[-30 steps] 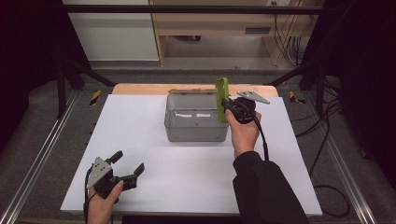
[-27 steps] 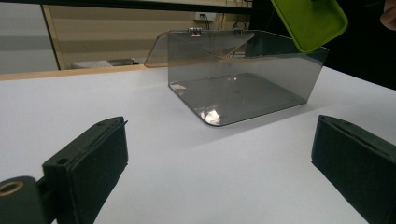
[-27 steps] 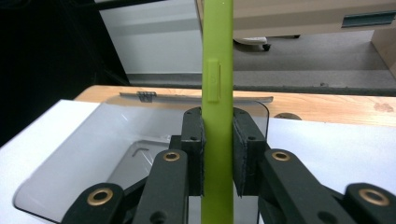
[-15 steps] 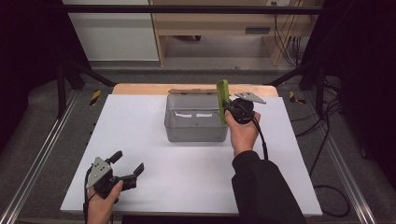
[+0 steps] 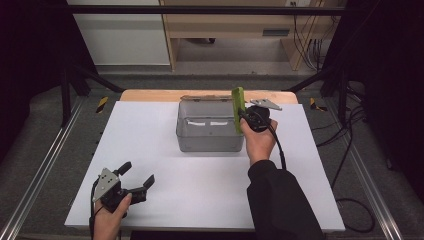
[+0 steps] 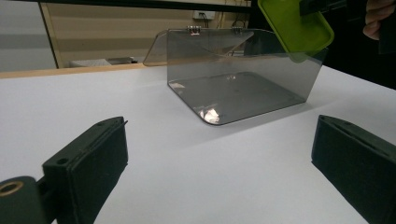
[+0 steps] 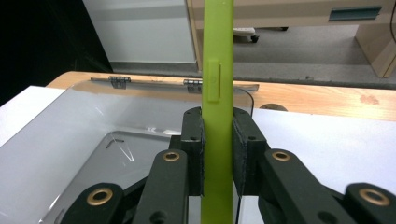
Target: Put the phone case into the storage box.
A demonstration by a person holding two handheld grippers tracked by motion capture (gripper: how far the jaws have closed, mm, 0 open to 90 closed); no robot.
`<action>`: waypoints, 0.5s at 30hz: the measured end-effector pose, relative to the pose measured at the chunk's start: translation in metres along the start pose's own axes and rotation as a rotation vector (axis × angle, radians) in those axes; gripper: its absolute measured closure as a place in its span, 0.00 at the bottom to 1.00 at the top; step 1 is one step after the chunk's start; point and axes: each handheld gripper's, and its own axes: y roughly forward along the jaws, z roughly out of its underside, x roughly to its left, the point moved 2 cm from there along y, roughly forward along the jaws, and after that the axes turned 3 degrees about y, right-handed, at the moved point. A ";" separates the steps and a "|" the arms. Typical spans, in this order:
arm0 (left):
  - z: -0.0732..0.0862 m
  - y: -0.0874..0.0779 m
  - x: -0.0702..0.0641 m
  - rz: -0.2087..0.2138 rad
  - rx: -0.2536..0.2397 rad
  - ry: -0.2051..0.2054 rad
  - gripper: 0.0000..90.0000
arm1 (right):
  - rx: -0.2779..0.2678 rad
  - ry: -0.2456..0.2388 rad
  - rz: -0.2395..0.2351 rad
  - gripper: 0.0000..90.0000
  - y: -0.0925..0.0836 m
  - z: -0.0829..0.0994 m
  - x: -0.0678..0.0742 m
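A clear grey plastic box (image 5: 210,131) stands at the middle back of the white table, its hinged lid swung open behind it. My right gripper (image 5: 242,119) hovers over the box's right wall, shut on a flat lime-green lid (image 5: 238,100) held upright and edge-on. In the right gripper view the pads (image 7: 195,149) clamp the green lid (image 7: 217,70) from both sides above the box (image 7: 93,140). My left gripper (image 5: 137,172) rests near the front left, open, nothing between its pads (image 6: 88,163). From there the box (image 6: 233,79) and green lid (image 6: 294,23) sit farther off.
The white table top (image 5: 150,145) has free room around the box. A wooden strip (image 5: 150,95) runs along its far edge. Metal rails flank the table on both sides, and a cable trails from my right gripper along the sleeve.
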 end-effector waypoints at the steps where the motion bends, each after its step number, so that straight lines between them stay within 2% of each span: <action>1: 0.000 0.000 0.000 0.000 0.002 0.001 0.04 | 0.002 -0.001 -0.002 0.86 0.001 0.001 0.000; 15: 0.000 -0.001 0.002 -0.012 -0.001 -0.003 0.03 | 0.030 -0.030 0.008 0.86 0.010 0.007 0.005</action>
